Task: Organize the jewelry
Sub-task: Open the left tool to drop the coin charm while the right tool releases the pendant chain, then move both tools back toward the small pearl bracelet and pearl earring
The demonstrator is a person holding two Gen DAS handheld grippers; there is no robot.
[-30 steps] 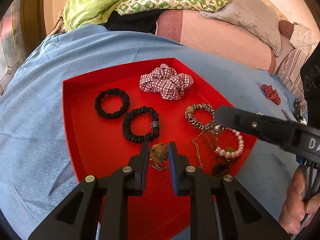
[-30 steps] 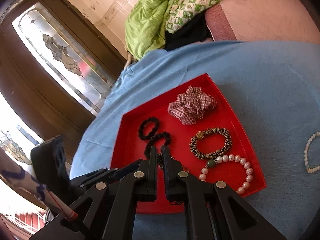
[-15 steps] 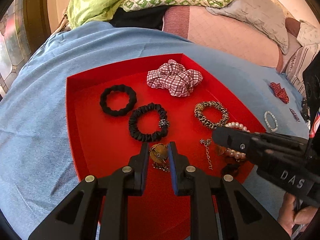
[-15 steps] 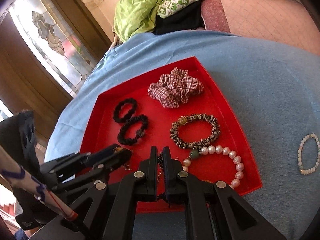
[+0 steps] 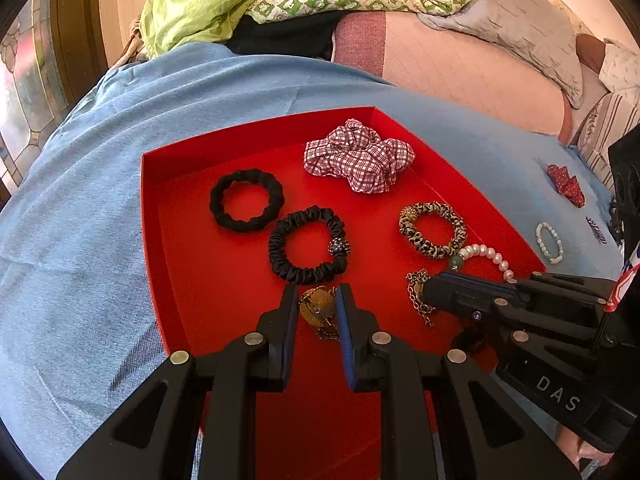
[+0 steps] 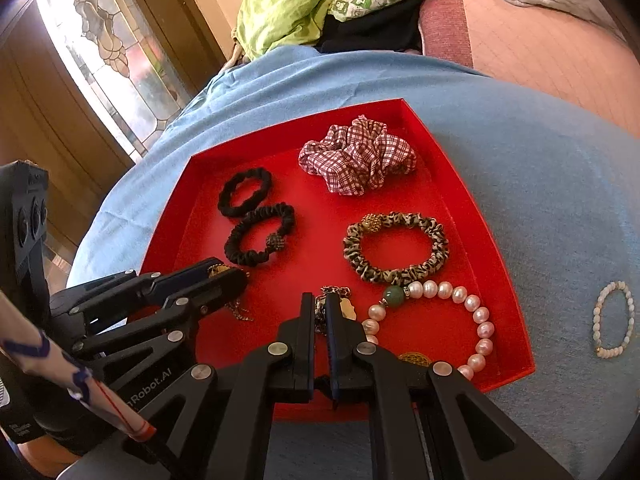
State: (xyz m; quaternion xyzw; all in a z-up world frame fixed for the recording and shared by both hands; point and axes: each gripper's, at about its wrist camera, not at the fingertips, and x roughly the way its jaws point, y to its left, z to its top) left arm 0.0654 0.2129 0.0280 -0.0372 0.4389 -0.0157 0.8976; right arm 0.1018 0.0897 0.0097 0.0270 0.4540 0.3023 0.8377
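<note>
A big blue cloth (image 5: 100,208) covered the bed, and a green blanket (image 5: 224,4) lay bunched up at the far end. A red tray (image 5: 192,264) sat on the blue cloth.

Inside the tray, at the far side, lay a checked scrunchie (image 5: 358,158). A plain black hair tie (image 5: 247,200) lay to its left, and a black hair tie with a sparkly bead (image 5: 307,245) lay just beside that one. A spotted hair tie (image 6: 396,247) lay on the right side of the tray, and a pearl bracelet (image 6: 460,320) with one green bead touched it on the near side.

The left gripper (image 5: 317,310) hung low over the near part of the tray. Its fingers were a little apart, with a round gold pendant (image 5: 318,307) sitting between them; I could not tell if they squeezed it. The right gripper (image 6: 319,312) was low over the tray too, near the pearl bracelet. Its fingers were nearly shut, pinching a thin gold chain (image 6: 334,300) with a small gold charm.

Outside the tray, on the blue cloth to the right, lay a small white bead bracelet (image 6: 614,320). Farther off lay a little red bow (image 5: 566,188).
</note>
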